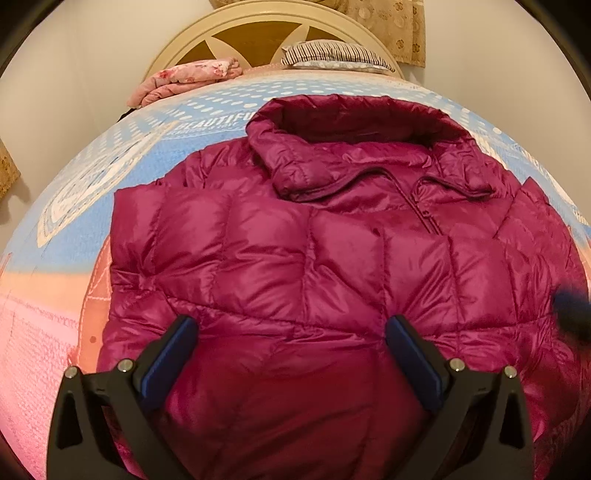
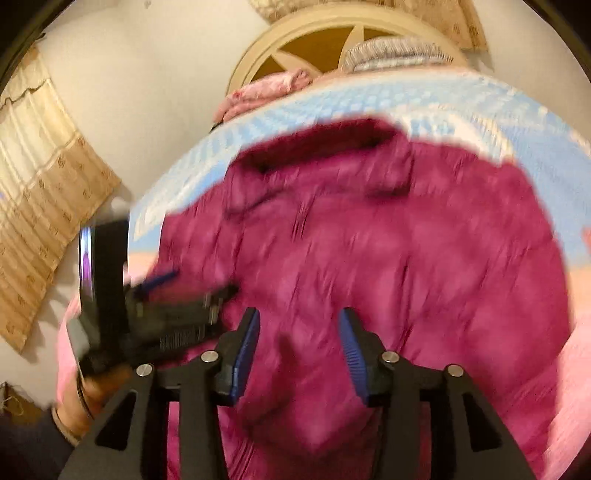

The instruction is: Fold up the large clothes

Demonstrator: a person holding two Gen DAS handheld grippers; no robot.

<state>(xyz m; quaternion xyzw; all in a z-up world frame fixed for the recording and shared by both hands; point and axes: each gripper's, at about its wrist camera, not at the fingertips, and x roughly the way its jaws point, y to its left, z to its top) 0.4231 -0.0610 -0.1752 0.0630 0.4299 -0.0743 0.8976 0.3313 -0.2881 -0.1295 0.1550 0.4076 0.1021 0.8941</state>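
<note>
both grippers stand with jaws apart and nothing pinched: my left gripper (image 1: pixel 291 332) hovers wide over the lower front of the magenta puffer jacket (image 1: pixel 332 251), and my right gripper (image 2: pixel 299 328), in its blurred view, hangs over the same coat with a narrower gap. the jacket lies spread on the bed cover (image 1: pixel 92 177), hood toward the headboard (image 1: pixel 258 33). a folded pink blanket (image 1: pixel 184 79) and a striped pillow (image 1: pixel 332 55) sit there.

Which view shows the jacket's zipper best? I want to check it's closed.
The left wrist view: the zipper below the collar is sharp there. The right wrist view is motion-blurred; the jacket shows, but the zipper cannot be made out.
</note>
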